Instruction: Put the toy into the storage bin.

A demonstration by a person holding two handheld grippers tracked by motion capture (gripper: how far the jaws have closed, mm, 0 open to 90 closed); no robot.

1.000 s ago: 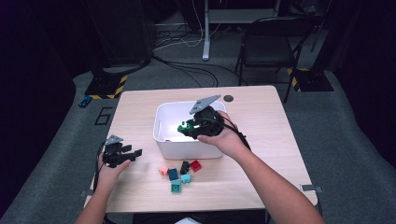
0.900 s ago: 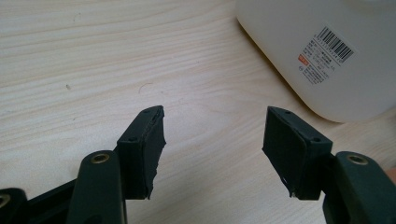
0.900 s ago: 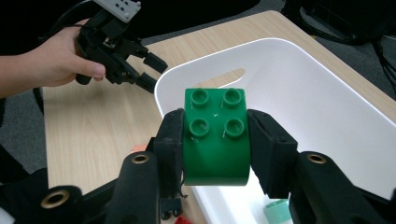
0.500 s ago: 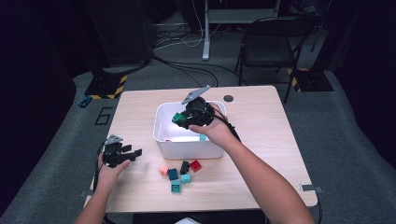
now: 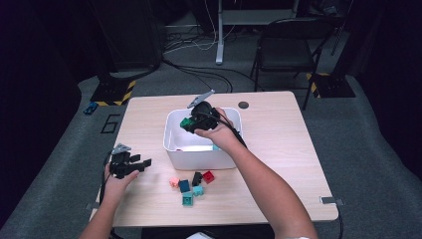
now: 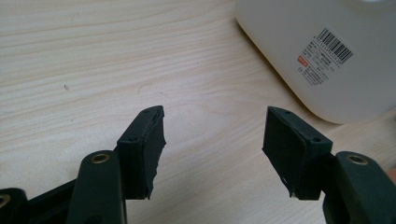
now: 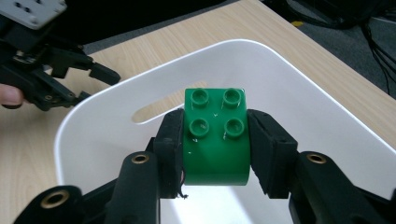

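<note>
Green studded brick (image 7: 215, 135), clamped in the right gripper (image 7: 215, 140), hangs over the white bin (image 7: 299, 88); lower it before releasing. Left gripper (image 6: 212, 140) gapes empty.

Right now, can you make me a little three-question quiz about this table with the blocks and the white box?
1. True or false: the right gripper holds a green block over the white bin.
2. What is between the left gripper's fingers? A) a red block B) nothing C) a cable
3. Fill in: the loose blocks lie on the table just in ____ of the bin, on the person's side.

Key: 1 true; 2 B; 3 front.
</note>
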